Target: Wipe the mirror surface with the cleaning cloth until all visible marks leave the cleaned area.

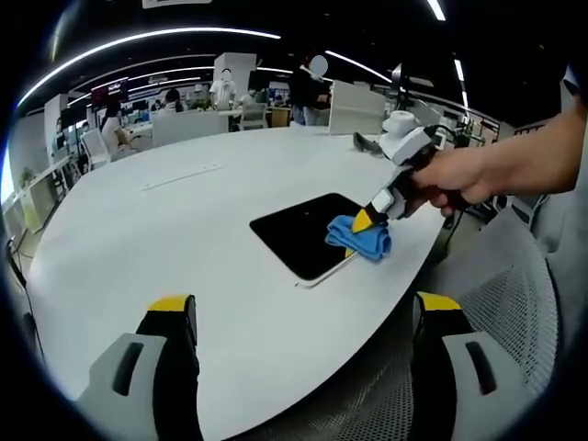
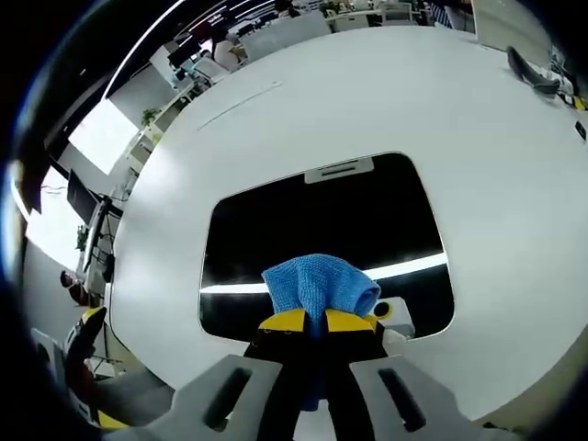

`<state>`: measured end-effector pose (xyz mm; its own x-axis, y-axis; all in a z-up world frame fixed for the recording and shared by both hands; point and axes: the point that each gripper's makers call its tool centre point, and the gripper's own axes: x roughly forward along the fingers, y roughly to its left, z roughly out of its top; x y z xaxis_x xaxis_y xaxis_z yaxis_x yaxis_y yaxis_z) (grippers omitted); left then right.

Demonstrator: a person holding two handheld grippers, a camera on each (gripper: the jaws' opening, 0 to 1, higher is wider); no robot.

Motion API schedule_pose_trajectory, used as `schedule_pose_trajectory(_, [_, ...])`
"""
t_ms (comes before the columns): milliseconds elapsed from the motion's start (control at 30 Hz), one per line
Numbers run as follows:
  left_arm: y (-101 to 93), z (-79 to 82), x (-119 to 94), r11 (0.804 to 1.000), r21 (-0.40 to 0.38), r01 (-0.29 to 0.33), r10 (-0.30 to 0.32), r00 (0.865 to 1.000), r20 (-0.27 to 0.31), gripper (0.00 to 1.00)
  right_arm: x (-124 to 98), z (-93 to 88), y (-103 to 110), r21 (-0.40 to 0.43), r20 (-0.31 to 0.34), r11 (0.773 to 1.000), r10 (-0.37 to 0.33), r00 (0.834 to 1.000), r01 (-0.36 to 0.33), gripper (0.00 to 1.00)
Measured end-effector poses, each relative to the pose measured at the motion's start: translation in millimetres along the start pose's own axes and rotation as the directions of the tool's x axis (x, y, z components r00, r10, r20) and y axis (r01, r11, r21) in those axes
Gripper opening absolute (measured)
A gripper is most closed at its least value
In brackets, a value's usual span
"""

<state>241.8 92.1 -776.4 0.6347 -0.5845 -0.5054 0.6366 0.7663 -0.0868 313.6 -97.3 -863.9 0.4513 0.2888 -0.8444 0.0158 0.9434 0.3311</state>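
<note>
The right gripper (image 2: 317,321) was clamped on the blue cloth (image 2: 319,286), its yellow-tipped jaws pinched together over a bunched fold so that the loose wad stuck out ahead of them as a pad. That pad was pressed down on the near part of the mirror (image 2: 322,216), a dark rounded slab lying flat on the white table (image 2: 478,129), which let the person push the cloth across the glass without the jaws themselves scraping it. In the left gripper view the right gripper (image 1: 378,209) came in from the right, held in a hand (image 1: 452,182) and angled down so the cloth (image 1: 360,237) sat on the mirror's (image 1: 299,234) corner nearest the table edge. The left gripper (image 1: 303,317) hung back over the table (image 1: 184,230) with its jaws wide apart and nothing between them, probably kept clear so the mirror and cloth stayed in sight. No marks could be made out on the glass, only reflected ceiling lights.
</note>
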Motion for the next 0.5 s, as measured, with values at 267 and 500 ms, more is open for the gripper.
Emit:
schedule_pose_trajectory(267, [0.5, -1.4, 0.3, 1.0, -0.001, -0.002, 0.002, 1.0, -0.005, 0.97, 3.4, -2.7, 14.4, 0.005, -0.002, 1.0, 0.013, 1.0, -0.013, 0.0])
schedule_pose_trajectory(500, [0.7, -2.0, -0.3, 1.0, -0.001, -0.004, 0.004, 1.0, -0.006, 0.96, 8.9, -4.9, 30.9, -0.02, -0.016, 1.0, 0.024, 1.0, -0.025, 0.0])
